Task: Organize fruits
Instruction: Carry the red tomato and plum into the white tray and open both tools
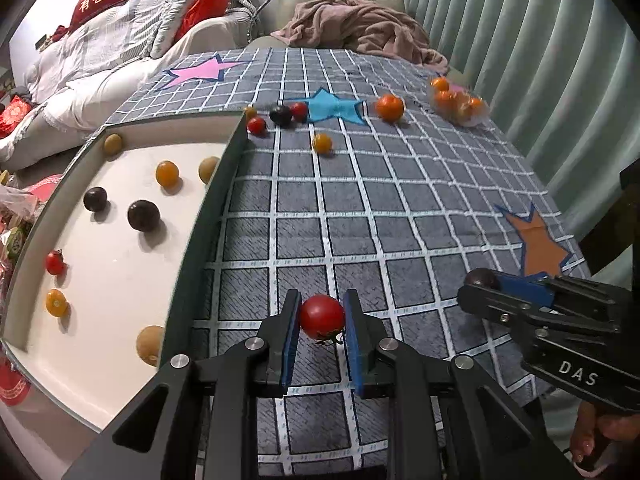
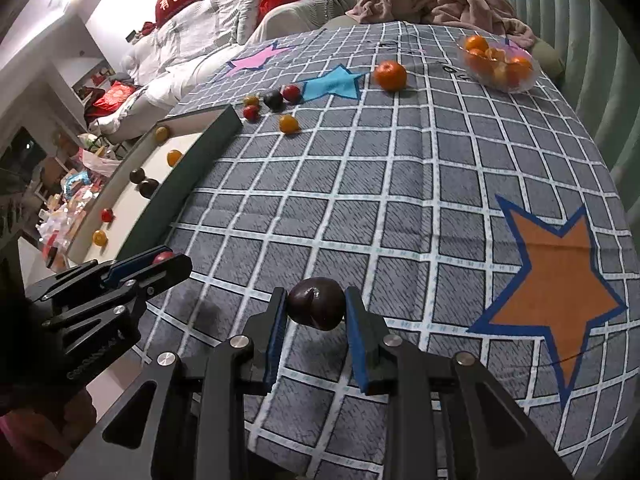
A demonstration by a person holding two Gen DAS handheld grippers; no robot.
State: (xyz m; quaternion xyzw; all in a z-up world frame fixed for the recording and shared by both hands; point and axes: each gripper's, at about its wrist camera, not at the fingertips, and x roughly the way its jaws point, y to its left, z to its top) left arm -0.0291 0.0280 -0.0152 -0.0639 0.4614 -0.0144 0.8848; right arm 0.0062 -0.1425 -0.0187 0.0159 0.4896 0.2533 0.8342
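My left gripper (image 1: pixel 322 316) is shut on a red cherry tomato (image 1: pixel 322 317), held above the checked cloth just right of the tray (image 1: pixel 208 216). My right gripper (image 2: pixel 316 308) is shut on a dark purple fruit (image 2: pixel 317 309), also above the cloth. The tray's white floor holds several small fruits: dark ones (image 1: pixel 143 216), yellow ones (image 1: pixel 167 173) and a red one (image 1: pixel 54 263). Loose fruits lie near the blue star: a red tomato (image 1: pixel 256 125), a dark fruit (image 1: pixel 280 115), a yellow tomato (image 1: pixel 321 143) and an orange (image 1: pixel 389 107).
A clear bowl of oranges (image 2: pixel 498 63) stands at the far right of the table. A pink blanket (image 1: pixel 360 28) lies at the far edge, with a sofa and red cushions beyond. An orange star patch (image 2: pixel 556 280) marks the cloth on the right. Curtains hang on the right.
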